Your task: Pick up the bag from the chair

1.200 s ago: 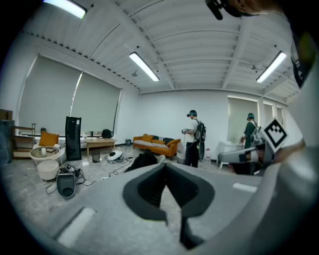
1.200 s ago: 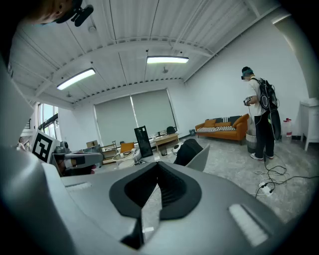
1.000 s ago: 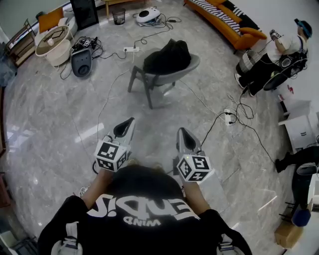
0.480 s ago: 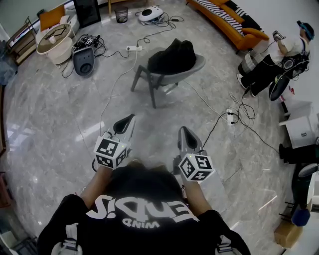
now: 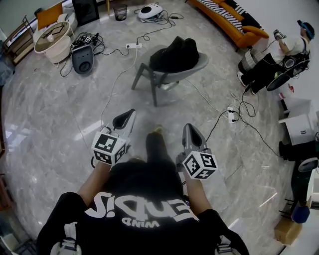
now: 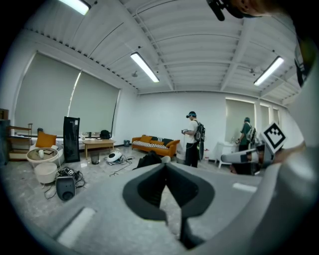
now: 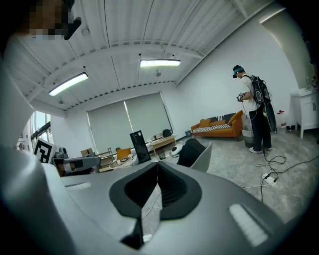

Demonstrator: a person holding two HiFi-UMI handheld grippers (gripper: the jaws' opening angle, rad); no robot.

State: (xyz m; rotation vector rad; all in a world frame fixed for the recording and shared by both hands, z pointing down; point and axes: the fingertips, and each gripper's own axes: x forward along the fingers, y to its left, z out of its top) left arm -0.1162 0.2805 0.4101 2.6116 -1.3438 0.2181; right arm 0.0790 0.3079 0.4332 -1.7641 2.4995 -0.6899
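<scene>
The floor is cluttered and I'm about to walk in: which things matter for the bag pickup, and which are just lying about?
Job: black bag; grey chair under it; left hand-held gripper, right hand-held gripper, both shut, empty.
Lying about: orange sofa; power strip; floor cables; standing person.

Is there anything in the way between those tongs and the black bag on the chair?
Nothing solid. Only open marble floor separates the left tongs and right tongs from the bag on the grey chair. A thin white cable trails across the floor left of the chair, something to step over.
</scene>
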